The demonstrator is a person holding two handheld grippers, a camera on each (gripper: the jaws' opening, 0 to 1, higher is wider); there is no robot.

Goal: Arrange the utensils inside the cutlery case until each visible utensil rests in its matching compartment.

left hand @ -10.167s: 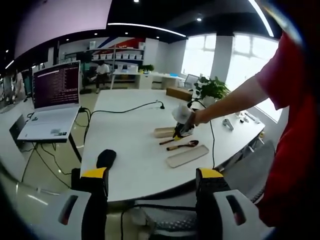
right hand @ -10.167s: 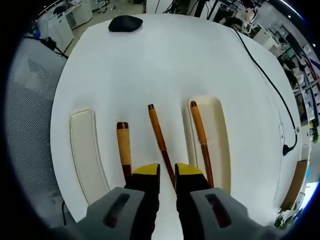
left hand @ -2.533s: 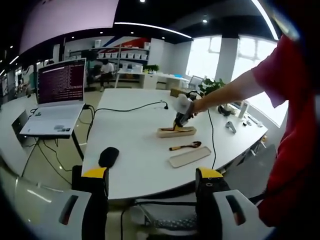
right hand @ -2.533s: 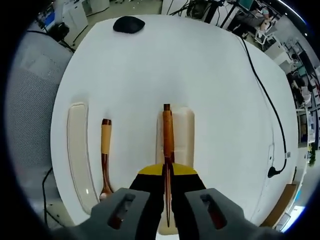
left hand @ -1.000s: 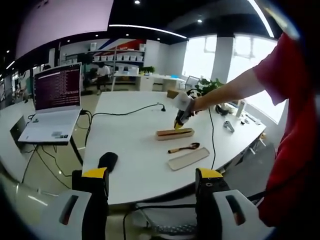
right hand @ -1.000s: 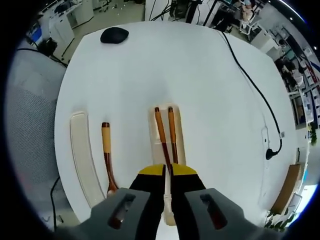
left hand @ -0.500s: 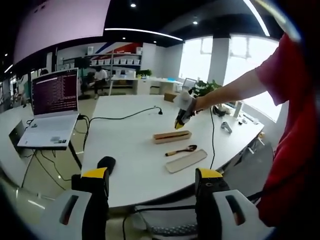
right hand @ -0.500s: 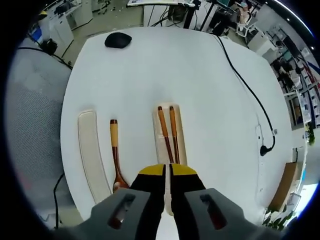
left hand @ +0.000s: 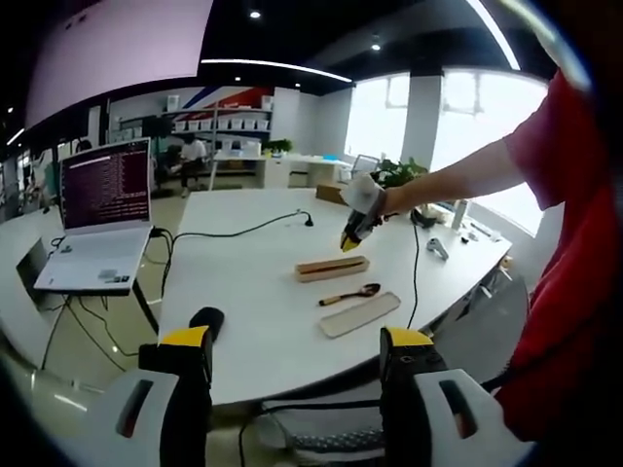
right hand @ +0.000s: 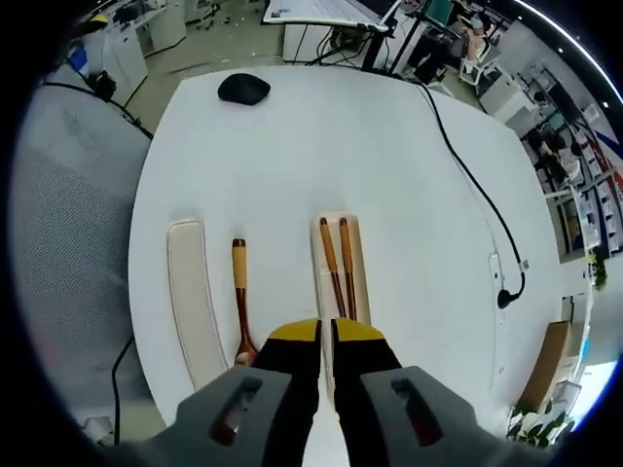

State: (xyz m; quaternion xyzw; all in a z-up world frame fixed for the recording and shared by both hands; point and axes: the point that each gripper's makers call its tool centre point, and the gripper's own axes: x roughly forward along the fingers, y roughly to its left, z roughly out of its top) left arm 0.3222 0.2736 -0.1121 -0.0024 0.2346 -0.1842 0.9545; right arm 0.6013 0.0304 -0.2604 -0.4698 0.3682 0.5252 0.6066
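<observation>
2 chopsticks (right hand: 338, 255) in case (right hand: 343, 292); spoon (right hand: 239, 297) outside; R gripper (right hand: 324, 336) closed.

Lying side by side in the case (right hand: 362, 277): two chopsticks (right hand: 337, 265). Resting on the table (right hand: 321, 156) just left of the case in the right gripper view: the spoon (right hand: 239, 302). Lying left of the spoon, apart from it: the lid (right hand: 195, 302). Sitting far off near the table's far edge: a mouse (right hand: 243, 89). Trailing along the table's right side: a cable (right hand: 477, 185). Standing beyond the table's left in the left gripper view: a laptop (left hand: 97, 209).
</observation>
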